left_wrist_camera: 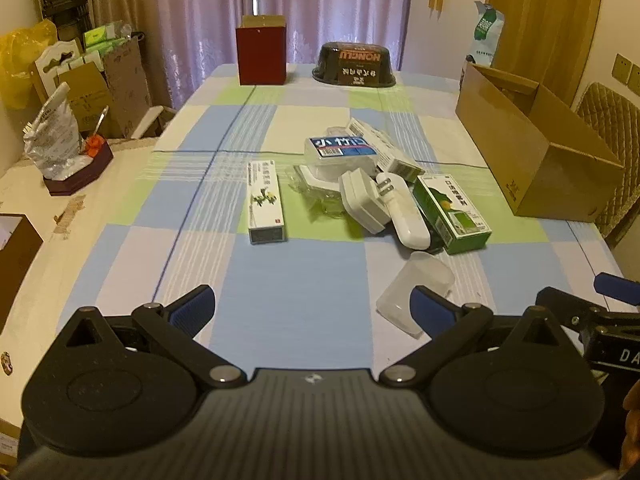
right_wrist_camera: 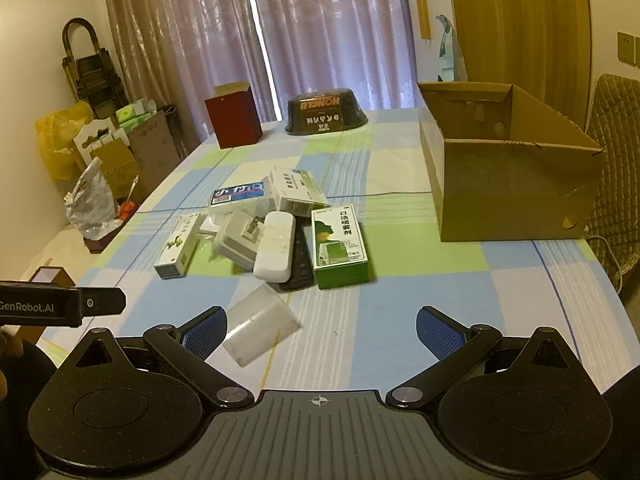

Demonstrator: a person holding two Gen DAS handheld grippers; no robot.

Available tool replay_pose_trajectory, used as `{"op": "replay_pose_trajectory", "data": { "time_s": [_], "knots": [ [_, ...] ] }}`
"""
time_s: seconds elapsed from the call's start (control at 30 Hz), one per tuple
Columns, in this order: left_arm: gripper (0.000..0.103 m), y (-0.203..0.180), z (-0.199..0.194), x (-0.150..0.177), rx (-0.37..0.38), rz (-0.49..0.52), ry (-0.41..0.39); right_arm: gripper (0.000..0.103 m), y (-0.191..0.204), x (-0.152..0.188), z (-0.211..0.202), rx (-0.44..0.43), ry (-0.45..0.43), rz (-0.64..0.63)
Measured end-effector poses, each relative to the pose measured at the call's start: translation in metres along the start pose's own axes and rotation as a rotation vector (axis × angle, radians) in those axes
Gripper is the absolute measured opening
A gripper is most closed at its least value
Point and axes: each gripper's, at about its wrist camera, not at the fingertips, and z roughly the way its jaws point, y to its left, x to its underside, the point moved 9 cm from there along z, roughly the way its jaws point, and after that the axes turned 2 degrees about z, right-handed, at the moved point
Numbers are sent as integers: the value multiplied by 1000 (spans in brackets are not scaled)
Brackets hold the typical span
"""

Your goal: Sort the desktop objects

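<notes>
Surface: checked blue, green and white tablecloth [right_wrist_camera: 400,328] before purple curtains.
Pile: green rectangular carton [right_wrist_camera: 340,246], white oblong plastic charger [right_wrist_camera: 275,246], white adapter [right_wrist_camera: 238,242] at table centre.
Cup: clear plastic tumbler [right_wrist_camera: 258,324] lying at 6 o'clock of pile.
Box: open brown cardboard box [right_wrist_camera: 508,188] at 3 o'clock.
Left gripper [left_wrist_camera: 314,308]: spread wide, empty.
Right gripper [right_wrist_camera: 320,330]: spread wide, empty.

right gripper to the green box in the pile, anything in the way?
Mostly clear. Right gripper is open, with bare tablecloth straight ahead up to the green box. The translucent plastic cup lies by its left finger, off that line. A dark remote lies right beside the box's left side.
</notes>
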Motion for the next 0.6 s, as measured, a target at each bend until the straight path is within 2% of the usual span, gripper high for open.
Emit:
{"op": "replay_pose_trajectory", "data": {
  "time_s": [0.27, 0.6],
  "knots": [
    [102, -4, 6, 2, 18, -15, 29, 103, -4, -1, 2, 11, 7, -9],
    [102, -6, 4, 8, 39, -4, 25, 103, -5, 1, 3, 8, 16, 2]
  ]
}}
